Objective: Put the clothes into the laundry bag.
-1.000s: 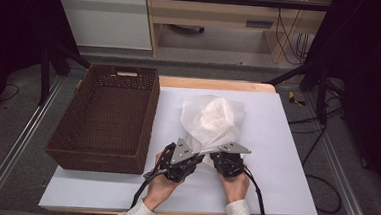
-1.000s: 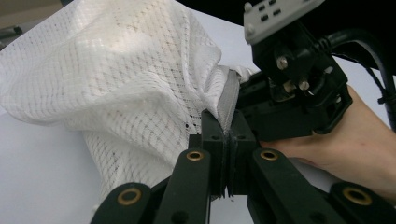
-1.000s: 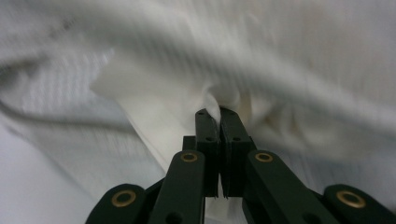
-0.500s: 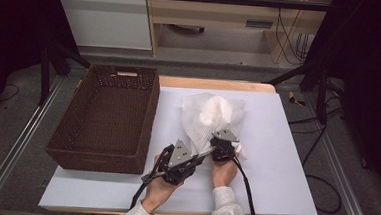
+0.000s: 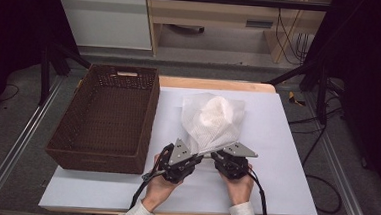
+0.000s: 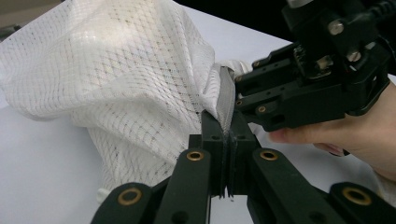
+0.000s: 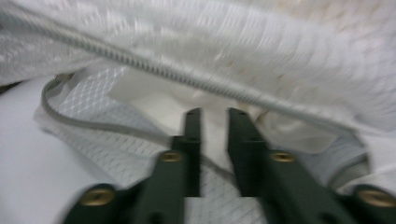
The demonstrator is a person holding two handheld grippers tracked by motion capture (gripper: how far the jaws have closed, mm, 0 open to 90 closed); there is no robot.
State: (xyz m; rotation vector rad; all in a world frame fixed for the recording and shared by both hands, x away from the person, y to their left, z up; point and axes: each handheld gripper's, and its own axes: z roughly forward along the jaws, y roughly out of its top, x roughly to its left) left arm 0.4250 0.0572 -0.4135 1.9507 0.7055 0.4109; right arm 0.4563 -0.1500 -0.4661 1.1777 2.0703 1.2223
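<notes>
Lying near the middle of the white table top (image 5: 276, 143), the white mesh laundry bag (image 5: 211, 121) bulges upward, with its open mouth toward six o'clock in the high view, where both tongs meet it. The left gripper (image 6: 227, 135) is clamped together on the bag's grey zipper edge (image 6: 226, 100); in its own view the two black jaws press flat against each other with the fabric pinched between, and the bag rises from there toward ten o'clock. The right gripper (image 7: 214, 116) has just been opening its jaws; they stand a little apart at the bag's mouth, with a narrow gap over pale fabric, pressing on nothing. That view is smeared by blur, so whether the tips touch the mesh cannot be told, and the zipper line running from nine o'clock to three o'clock is soft. What fills the bag is hidden behind the netting. In the high view the grey plates cover both sets of jaws, and the forearms are cut off at the bottom edge. A brown wicker basket (image 5: 100, 154) sits at nine o'clock from the bag.
</notes>
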